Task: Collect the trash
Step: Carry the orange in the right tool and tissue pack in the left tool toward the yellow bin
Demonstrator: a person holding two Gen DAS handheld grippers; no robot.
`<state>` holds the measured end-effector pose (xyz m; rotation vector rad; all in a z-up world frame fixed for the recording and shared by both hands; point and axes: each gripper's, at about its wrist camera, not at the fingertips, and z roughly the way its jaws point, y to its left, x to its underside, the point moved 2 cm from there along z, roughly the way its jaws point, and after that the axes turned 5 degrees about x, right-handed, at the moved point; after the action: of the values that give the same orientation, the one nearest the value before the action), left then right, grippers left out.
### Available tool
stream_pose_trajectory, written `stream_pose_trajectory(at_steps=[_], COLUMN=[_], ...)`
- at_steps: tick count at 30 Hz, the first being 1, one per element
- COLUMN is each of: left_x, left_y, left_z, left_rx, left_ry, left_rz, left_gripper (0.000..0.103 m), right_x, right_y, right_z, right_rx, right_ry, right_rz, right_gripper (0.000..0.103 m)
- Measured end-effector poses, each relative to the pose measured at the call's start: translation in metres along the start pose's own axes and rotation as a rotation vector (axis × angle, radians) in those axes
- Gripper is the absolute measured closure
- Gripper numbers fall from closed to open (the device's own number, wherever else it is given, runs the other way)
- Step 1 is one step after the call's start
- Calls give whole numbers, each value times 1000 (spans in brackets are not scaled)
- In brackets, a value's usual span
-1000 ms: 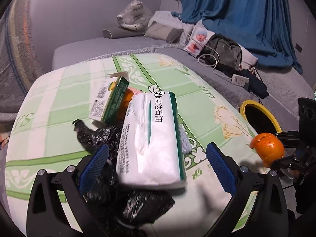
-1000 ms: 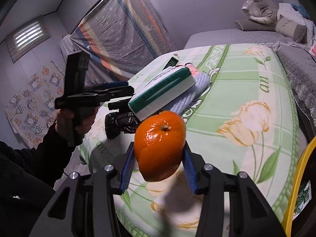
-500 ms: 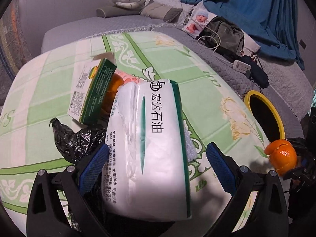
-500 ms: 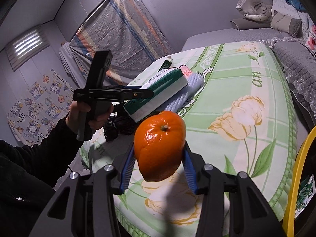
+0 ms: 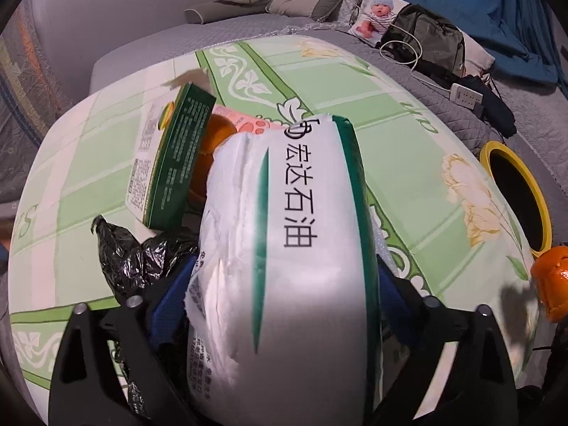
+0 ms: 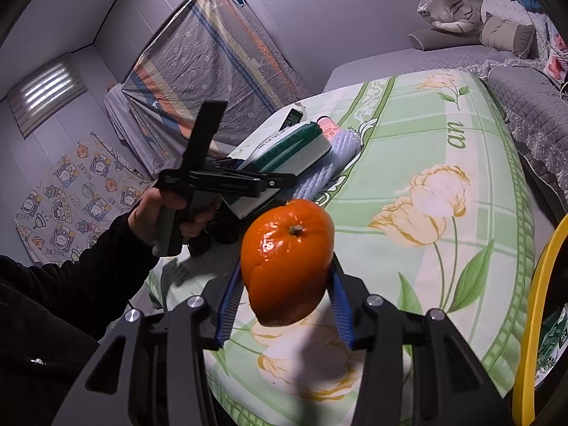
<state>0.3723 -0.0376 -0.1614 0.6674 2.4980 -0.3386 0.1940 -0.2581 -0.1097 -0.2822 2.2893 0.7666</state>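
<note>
Tissue pack [image 5: 284,248] between closing fingers [image 5: 167,305]

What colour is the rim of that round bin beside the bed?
Yellow. The bin's rim shows best in the left wrist view, ringing a dark opening.

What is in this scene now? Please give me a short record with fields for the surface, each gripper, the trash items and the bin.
surface: green flowered mat on a bed
left gripper: jaws closing around the white tissue pack
right gripper: shut on the orange, held above the mat
other items: green carton, black plastic bag, second orange behind the carton
bin: yellow-rimmed bin beside the mat's edge
</note>
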Motion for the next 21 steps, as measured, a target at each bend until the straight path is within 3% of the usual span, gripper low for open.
stream_pose_trajectory(at_steps=[6, 12, 21], left_x=[7, 21, 41], left_y=[-1, -1, 2], left_z=[-23, -64, -173], left_rx=[9, 74, 126], left_ry=[-64, -150, -437], left_rz=[3, -10, -22], left_gripper=[42, 45, 44], right_x=[-1, -4, -15], right_y=[2, 13, 26], right_z=[-4, -5, -2], right_rx=[13, 16, 1], right_ry=[-1, -3, -17], right_rz=[7, -11, -22], right_gripper=[60, 60, 60])
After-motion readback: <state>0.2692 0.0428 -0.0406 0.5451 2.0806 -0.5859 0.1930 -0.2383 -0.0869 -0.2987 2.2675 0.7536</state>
